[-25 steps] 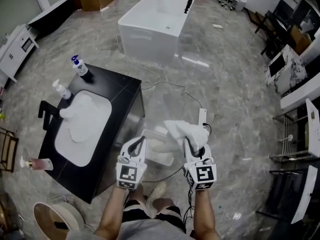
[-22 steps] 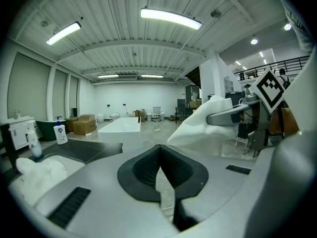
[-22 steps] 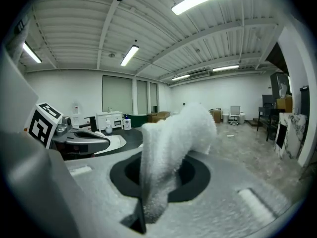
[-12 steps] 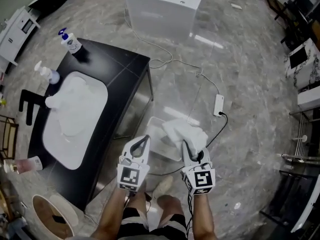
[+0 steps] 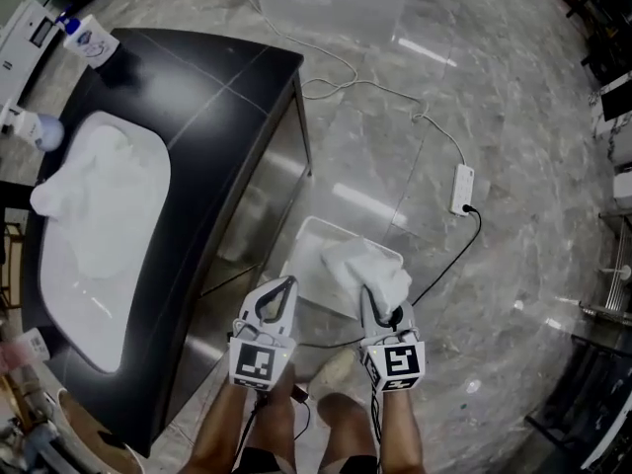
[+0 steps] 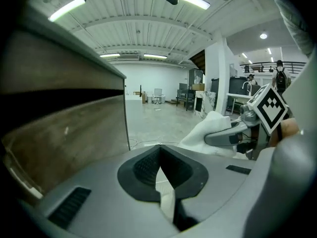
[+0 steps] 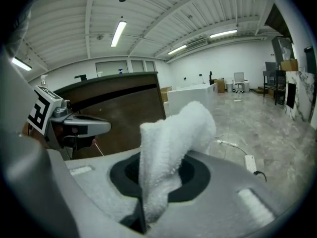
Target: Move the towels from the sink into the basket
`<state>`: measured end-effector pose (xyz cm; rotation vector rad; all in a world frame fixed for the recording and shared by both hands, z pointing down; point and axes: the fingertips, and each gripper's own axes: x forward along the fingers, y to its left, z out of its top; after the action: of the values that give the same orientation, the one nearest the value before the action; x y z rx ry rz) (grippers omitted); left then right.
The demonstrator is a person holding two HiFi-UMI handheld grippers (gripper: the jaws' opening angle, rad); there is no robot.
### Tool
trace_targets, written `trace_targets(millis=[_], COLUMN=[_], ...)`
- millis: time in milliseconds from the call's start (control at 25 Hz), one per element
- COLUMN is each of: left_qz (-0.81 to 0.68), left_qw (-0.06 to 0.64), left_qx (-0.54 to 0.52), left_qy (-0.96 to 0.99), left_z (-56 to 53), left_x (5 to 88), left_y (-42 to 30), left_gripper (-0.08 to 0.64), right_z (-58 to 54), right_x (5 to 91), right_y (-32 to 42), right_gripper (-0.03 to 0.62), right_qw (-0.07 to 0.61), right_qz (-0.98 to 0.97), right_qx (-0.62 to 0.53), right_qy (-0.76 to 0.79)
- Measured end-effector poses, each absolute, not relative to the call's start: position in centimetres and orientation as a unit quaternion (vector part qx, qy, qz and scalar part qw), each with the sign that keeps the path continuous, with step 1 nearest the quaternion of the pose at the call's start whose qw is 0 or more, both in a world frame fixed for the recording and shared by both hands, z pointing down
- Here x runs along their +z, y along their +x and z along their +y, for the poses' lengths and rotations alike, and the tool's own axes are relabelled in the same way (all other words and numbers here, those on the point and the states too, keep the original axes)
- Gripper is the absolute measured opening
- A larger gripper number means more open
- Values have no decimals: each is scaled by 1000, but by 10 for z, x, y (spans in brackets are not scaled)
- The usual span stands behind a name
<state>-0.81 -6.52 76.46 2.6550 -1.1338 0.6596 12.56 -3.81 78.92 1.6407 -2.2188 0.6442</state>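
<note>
Grey marbled floor fills the head view, with a black vanity [image 5: 222, 117] down the left side and a white sink [image 5: 89, 314] set into its top. White towels [image 5: 94, 181] lie heaped in the sink's far part. Two pump bottles [image 5: 84, 39] stand at the far corner of the countertop. On the floor just right of the vanity sits a pale basket [image 5: 308, 255], and a power strip [image 5: 461, 190] lies further out with its cable curling back toward the person. Both tongs are held low in front of the person's bare legs. The left gripper [image 5: 280, 286] reaches the basket's near left corner with its tips together and nothing in them. The right gripper [image 5: 371, 296] is clamped on a white towel [image 5: 370, 265] that bunches up over the basket's right half; whether the cloth touches the basket I cannot tell

Left gripper view: the two dark pads meet at their tips, with only floor showing through the slit below. The vanity's side panel fills the left. To the right the other tongs show side-on with the towel spilling past their jaws

Right gripper view: the towel stands up out of the jaws as a thick folded wad, pinched low between the pads. Left of it are the other tongs and the vanity's dark front, and the power strip lies on the floor to the right
</note>
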Motion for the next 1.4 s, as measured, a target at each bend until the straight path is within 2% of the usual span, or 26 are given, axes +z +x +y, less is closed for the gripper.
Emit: trace_targets(millis=[240, 400, 640, 760, 960, 1000, 1040, 1120, 1240, 1400], left_qz=[-363, -375, -363, -355, -369, -368, -367, -367, -363, -364], left_qw=[93, 150, 158, 152, 183, 182, 181, 182, 181, 180], left_qx=[238, 226, 233, 247, 242, 244, 245, 246, 248, 239], left_qy=[896, 887, 888, 889, 879, 879, 879, 878, 879, 882], left_z=[-66, -71, -70, -65, -63, -63, -62, -61, -59, -64], left_x=[863, 917, 991, 1023, 1046, 1047, 1047, 1045, 1040, 1028], left_y=[-14, -7, 0, -1, -2, -3, -3, -2, -1, 3], left_gripper=[9, 9, 9, 9, 9, 9, 9, 9, 9, 9], right_z=[-39, -39, -30, -26, -22, -21, -19, -17, -15, -15], right_x=[899, 974, 1069, 1108, 1145, 1149, 1153, 1155, 1151, 1142], right_y=[120, 116, 121, 123, 127, 129, 130, 136, 147, 151], right_gripper=[64, 66, 67, 69, 91, 115, 167, 352, 439, 443], right_qw=[171, 190, 213, 224, 244, 251, 260, 269, 270, 268], right_qz=[-766, -760, -749, -744, -735, -729, -722, -709, -693, -690], right_qx=[247, 262, 286, 295, 314, 323, 333, 341, 331, 332], right_qy=[569, 564, 559, 555, 549, 549, 548, 556, 581, 585])
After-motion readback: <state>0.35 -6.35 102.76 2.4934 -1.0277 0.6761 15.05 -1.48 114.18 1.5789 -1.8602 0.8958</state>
